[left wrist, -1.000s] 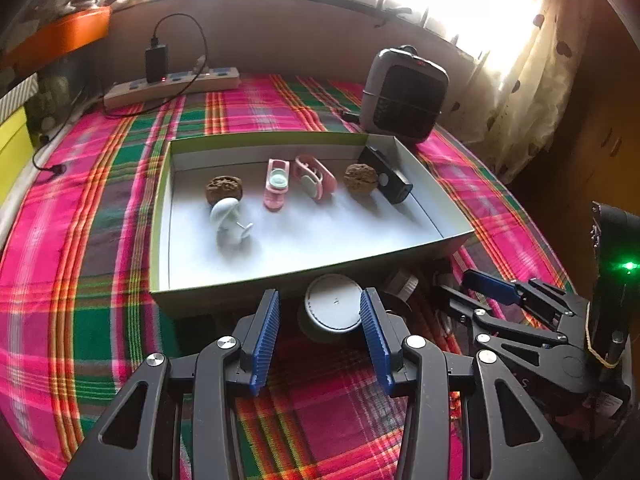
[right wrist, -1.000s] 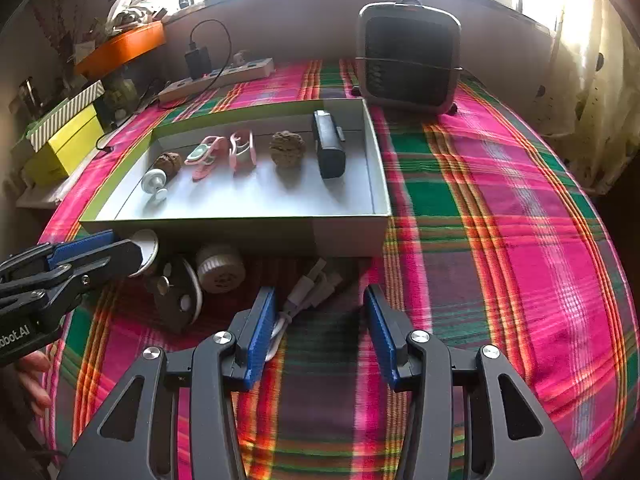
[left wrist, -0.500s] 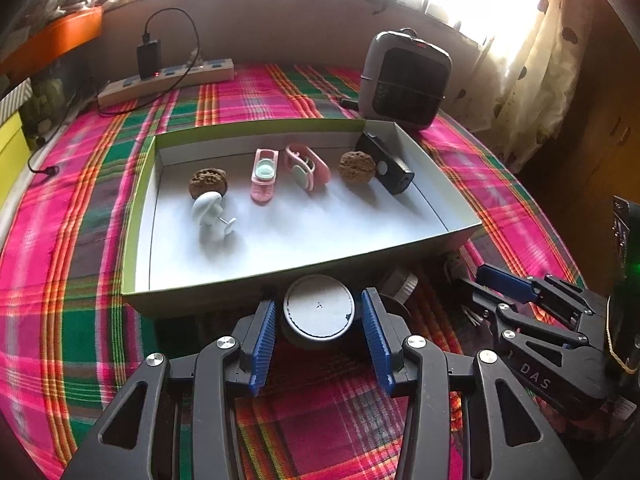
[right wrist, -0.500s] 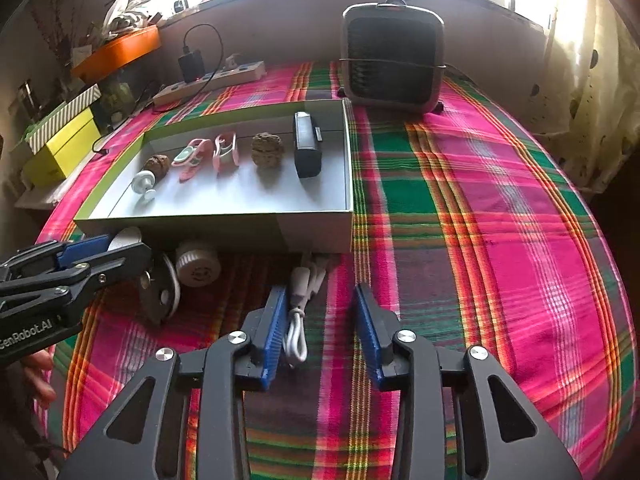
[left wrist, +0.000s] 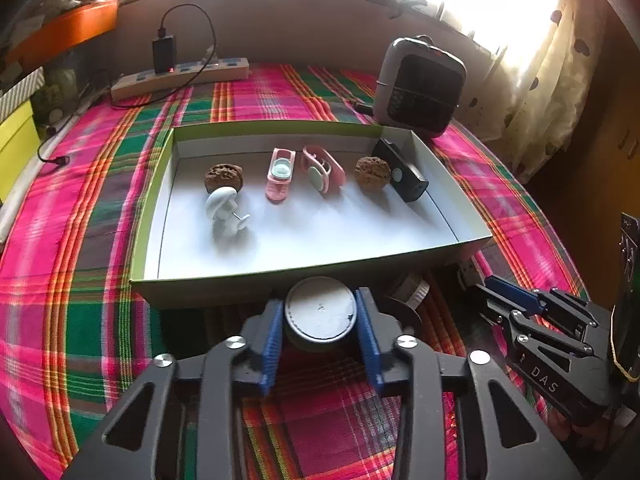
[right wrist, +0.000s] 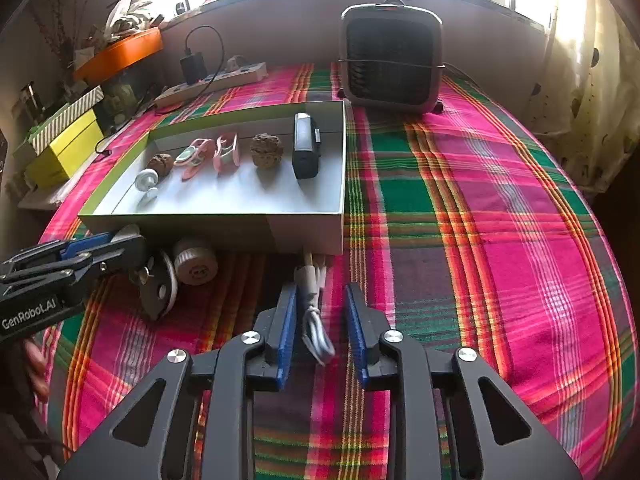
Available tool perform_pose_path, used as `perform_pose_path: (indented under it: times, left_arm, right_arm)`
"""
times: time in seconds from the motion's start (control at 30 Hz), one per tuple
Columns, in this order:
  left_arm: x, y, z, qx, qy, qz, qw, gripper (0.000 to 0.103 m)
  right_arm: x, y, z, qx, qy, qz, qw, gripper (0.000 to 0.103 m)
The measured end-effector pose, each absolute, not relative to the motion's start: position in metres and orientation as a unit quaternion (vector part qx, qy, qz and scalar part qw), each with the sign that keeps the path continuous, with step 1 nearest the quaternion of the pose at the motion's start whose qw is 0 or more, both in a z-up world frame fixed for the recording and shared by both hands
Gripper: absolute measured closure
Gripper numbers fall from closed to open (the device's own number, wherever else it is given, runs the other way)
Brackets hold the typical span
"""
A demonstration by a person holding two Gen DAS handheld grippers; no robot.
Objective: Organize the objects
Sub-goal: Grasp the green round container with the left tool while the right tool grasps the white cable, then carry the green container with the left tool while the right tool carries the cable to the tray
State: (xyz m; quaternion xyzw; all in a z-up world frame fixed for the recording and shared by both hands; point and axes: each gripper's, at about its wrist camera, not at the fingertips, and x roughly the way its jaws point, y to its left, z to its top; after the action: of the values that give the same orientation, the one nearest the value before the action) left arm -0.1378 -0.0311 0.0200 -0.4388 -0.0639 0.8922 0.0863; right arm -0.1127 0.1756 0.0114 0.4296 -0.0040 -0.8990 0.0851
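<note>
Left wrist view shows the box (left wrist: 152,216) on the plaid table (left wrist: 80,320) already partly filled, so I judge the tidying about half done. Inside it I count six things in a loose row: two walnuts (left wrist: 224,176), two pink clips (left wrist: 280,174), one black device (left wrist: 404,176) against the right wall, and one white mushroom-shaped knob (left wrist: 224,208) in front of the left walnut.

Four things lie outside, just beside the near wall of the box. The round white-topped lid (left wrist: 320,314) sits between the blue pads of the left tongs (left wrist: 320,336), which are closing on it; the pads look to be touching its sides, so I take it as gripped. Right wrist view shows the white cable (right wrist: 314,312) between the pads of the right tongs (right wrist: 322,332), which are also closing; the left pad is against the cable, but a gap shows on the right side, so it is not yet clamped. Between the two tongs lie one ridged beige cap (right wrist: 196,266) and one dark disc (right wrist: 158,288), leaning on edge, neither of them touched.

What is left, by my reckoning: lift the lid and the cable into the box, then the cap and the disc.
</note>
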Motion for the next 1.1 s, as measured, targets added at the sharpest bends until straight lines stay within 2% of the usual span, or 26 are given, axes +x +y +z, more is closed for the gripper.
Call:
perform_pose_path:
  times: [0.33, 1.1]
  left_arm:
    - [-0.135, -0.033, 0.021, -0.436, -0.062, 0.894, 0.080, 0.071]
    - [-0.125, -0.040, 0.025, -0.431, -0.065, 0.897, 0.076, 0.071]
  right_arm:
    - [-0.112, 0.176, 0.011, 0.429, -0.005, -0.899, 0.089, 0.091]
    - [-0.108, 0.177, 0.018, 0.422, -0.014, -0.901, 0.104, 0.092]
